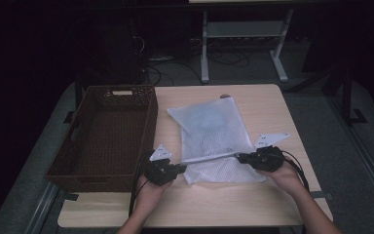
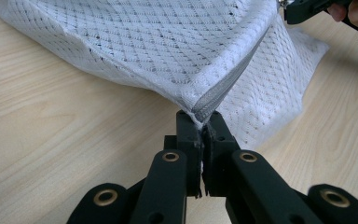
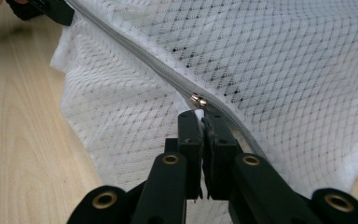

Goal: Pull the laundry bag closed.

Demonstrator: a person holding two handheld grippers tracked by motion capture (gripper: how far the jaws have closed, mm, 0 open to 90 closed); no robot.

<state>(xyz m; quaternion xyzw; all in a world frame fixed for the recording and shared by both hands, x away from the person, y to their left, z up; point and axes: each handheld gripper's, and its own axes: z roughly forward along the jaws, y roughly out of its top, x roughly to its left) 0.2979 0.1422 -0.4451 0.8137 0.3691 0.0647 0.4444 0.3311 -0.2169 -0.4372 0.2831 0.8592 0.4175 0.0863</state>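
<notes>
Forearms come in from the bottom edge of the high view, each hand holding one of my two grippers just above the near part of the tabletop (image 1: 272, 204). My left gripper (image 1: 181, 168) sits in the lower middle of that view; its jaws are pressed together on the near-left corner of the white mesh laundry bag (image 1: 214, 131), pinching the end of the grey zipper (image 2: 223, 91) where the seam meets the corner. My right gripper (image 1: 239, 157) is just right of centre, its jaws closed on the small white pull tab (image 3: 198, 113) behind the metal zipper slider (image 3: 198, 100). The bag lies flat in the middle of the tabletop, running toward the far edge, with something round and pale blue inside. To its left stands a dark woven basket (image 1: 146, 122), with nothing visible inside.

I judge this to be the unzipping step: one corner anchored, the pull gripped. Next, I should hold the left corner steady and draw the slider along the zipper line, keeping the mesh taut.
</notes>
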